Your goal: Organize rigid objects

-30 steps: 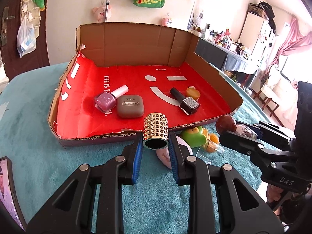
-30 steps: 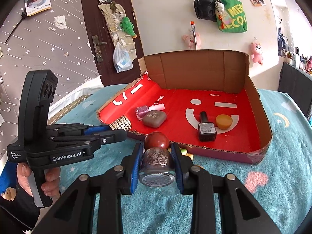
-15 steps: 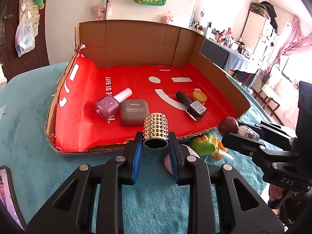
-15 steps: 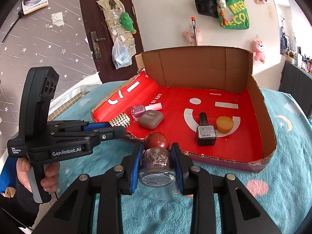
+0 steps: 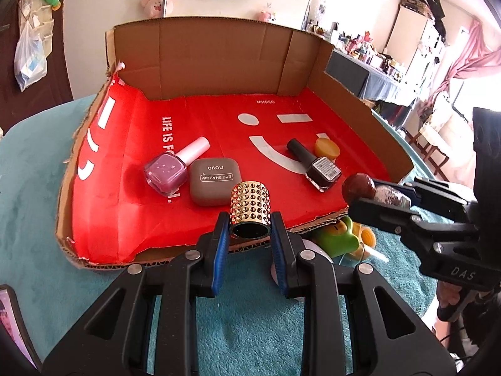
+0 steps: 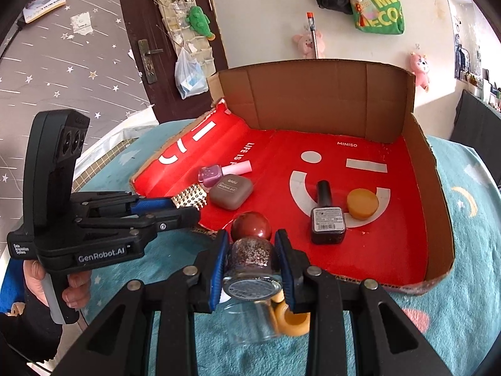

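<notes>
Tray contents, left to right: pink polish, eyeshadow case, dark polish, amber puck. Left gripper clamps studded cap over tray's front edge. Right gripper clamps glitter bottle at that edge.

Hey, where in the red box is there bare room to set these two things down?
The cardboard box has bare red floor along the back wall, behind the pink polish bottle and black polish bottle, also the front left corner and the front strip between the eye shadow case and black bottle. The yellow disc crowds the right-middle.
</notes>
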Tool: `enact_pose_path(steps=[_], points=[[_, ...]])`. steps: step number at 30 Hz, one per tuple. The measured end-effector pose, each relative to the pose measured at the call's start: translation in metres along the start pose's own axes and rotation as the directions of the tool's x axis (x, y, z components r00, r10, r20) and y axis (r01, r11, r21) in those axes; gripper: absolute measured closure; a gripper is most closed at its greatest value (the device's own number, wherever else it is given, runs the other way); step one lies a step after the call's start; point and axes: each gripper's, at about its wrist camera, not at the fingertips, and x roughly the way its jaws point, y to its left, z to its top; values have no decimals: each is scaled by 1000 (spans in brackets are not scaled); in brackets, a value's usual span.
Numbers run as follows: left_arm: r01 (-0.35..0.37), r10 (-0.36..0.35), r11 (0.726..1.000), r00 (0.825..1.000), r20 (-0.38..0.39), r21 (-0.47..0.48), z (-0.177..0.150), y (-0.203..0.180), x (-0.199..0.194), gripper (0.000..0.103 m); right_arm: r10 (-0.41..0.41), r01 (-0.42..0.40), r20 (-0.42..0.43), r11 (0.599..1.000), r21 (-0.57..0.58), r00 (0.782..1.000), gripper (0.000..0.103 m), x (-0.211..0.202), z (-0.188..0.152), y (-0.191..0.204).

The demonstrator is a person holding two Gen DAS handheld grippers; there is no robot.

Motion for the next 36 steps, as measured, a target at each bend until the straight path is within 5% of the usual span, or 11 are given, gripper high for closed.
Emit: enact_pose_path(steps=[27, 36], points=[[12, -11, 1000, 995, -99, 7, 17, 8, 41, 79, 38, -29, -135, 997, 69, 990, 70, 52, 22, -30], [-41, 40, 999, 995, -97, -7, 21, 18, 53, 79, 13, -6, -166, 999, 43, 986, 70, 71, 22, -26]])
